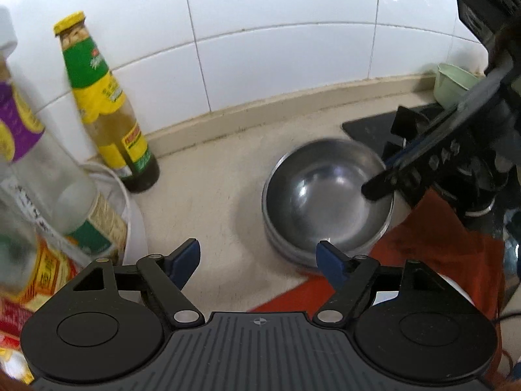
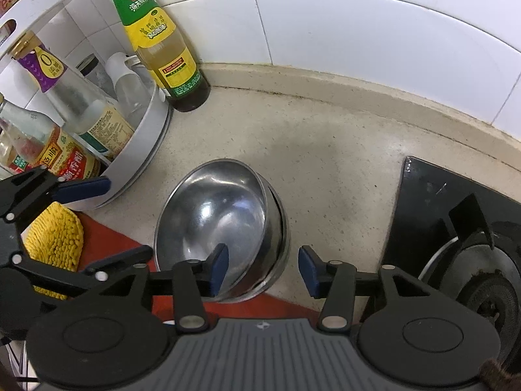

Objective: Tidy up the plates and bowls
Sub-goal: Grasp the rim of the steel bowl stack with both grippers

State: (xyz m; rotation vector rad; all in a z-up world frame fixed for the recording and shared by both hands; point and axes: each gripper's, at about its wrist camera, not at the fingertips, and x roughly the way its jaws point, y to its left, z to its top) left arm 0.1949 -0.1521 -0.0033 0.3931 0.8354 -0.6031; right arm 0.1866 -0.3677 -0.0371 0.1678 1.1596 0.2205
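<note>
Right wrist view, right gripper: jaws partly open around the near rim of the stacked steel bowls; left pad inside the top bowl, right pad outside the stack, neither clearly pressing.
Left wrist view, left gripper: jaws wide apart, nothing between them, just short of the bowls.
Bowls: nested on the beige surface, top one tilted, near edge overlapping a red cloth.
Left of bowls: white round rack holding condiment bottles; a yellow-labelled sauce bottle stands beside it against the white tiled wall.
Right of bowls: black gas hob.
Near cloth: yellow chenille pad.
</note>
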